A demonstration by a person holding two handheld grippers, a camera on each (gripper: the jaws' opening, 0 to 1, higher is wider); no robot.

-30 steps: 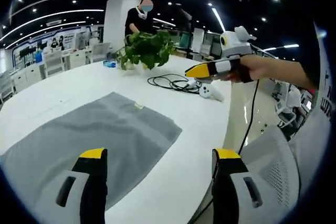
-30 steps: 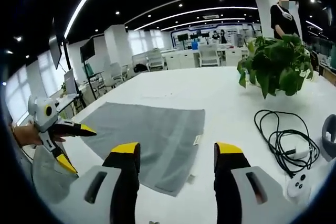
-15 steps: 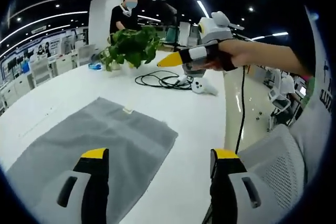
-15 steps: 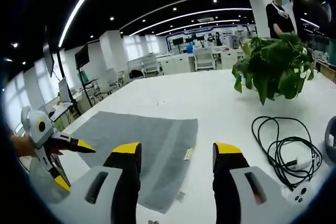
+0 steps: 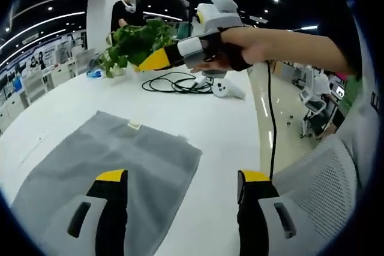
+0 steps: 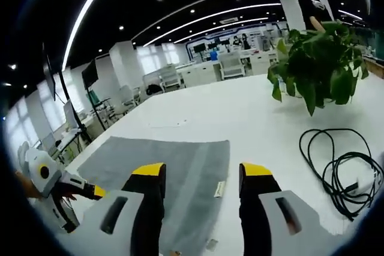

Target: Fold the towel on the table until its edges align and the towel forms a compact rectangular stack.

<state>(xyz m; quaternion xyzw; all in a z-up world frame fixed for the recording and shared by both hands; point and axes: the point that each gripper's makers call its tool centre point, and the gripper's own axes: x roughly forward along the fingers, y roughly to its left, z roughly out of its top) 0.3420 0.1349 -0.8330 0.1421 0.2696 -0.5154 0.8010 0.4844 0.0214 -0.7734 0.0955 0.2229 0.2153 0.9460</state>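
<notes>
Left gripper view: the grey rectangular cloth towel [image 5: 114,160] lies flat and unfolded on the round white table [image 5: 222,130], so no fold looks begun. The left gripper [image 5: 180,178] hovers over the towel's near edge, jaws wide apart, empty.

Right gripper view: the right gripper [image 6: 201,172] hangs above the towel, jaws spread, holding nothing.

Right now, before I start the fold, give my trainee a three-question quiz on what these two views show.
1. True or false: the towel lies flat and unfolded on the table.
2. What sits beside the plant? A) cable B) mug C) book
3. The left gripper has its jaws ____.

Key: 1 true; 2 A, the black cable; 3 open, holding nothing.
</notes>
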